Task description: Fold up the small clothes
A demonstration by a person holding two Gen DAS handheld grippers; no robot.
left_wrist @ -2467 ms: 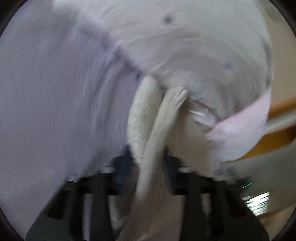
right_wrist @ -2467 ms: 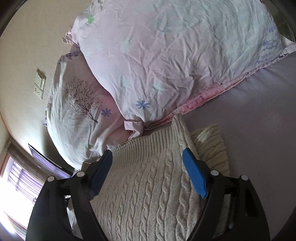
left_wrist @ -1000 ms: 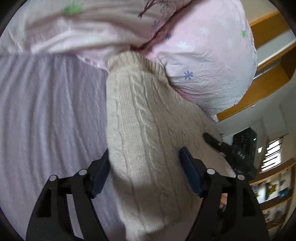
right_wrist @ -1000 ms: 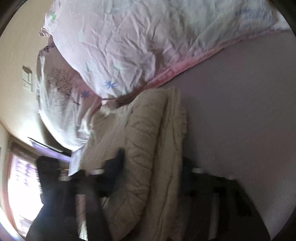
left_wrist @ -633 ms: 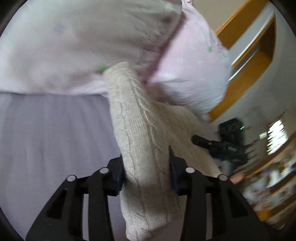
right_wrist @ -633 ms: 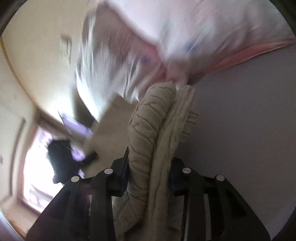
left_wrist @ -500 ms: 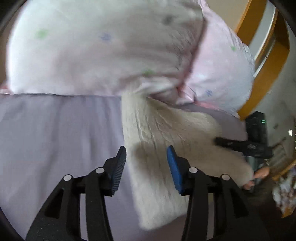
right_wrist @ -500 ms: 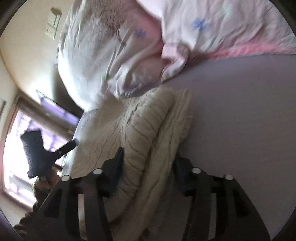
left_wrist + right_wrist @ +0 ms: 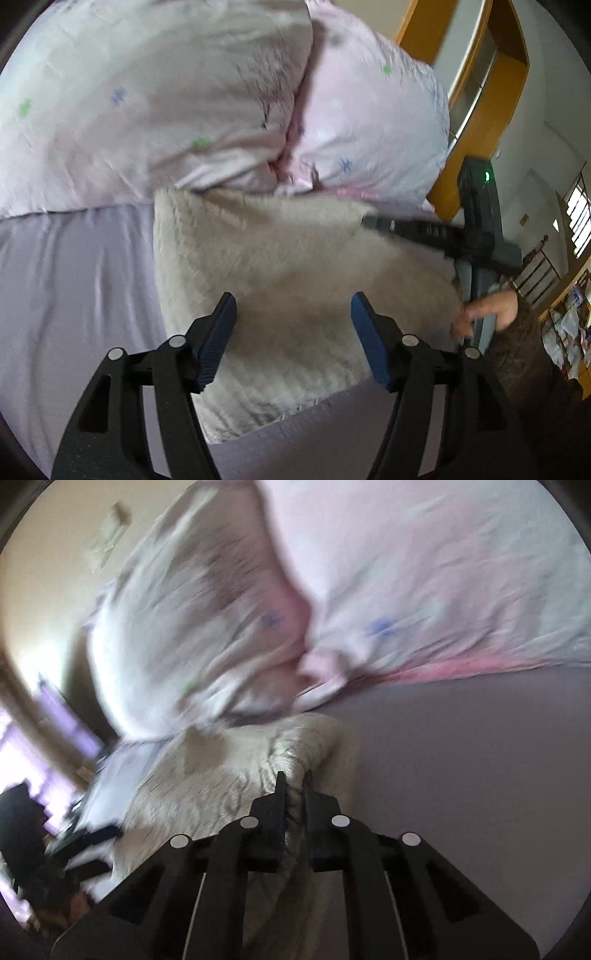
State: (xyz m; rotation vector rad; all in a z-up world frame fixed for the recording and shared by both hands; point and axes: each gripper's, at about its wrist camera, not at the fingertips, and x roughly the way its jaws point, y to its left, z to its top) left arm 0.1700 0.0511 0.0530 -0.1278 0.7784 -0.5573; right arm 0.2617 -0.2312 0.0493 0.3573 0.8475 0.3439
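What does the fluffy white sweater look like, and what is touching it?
The sweater is cream-coloured, thick and knitted, with twisty cable ridges showing in the right wrist view. It lies folded on the purple sheet, its far edge tucked against the pink flowery pillows. The right gripper is shut, pinching a fold at one edge. The left gripper is open above it, its blue pads not squeezing it.

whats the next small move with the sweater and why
Probably open the right gripper and let go: it is shut on the cream sweater, which lies folded on the lilac sheet, and the left gripper is already open above it.
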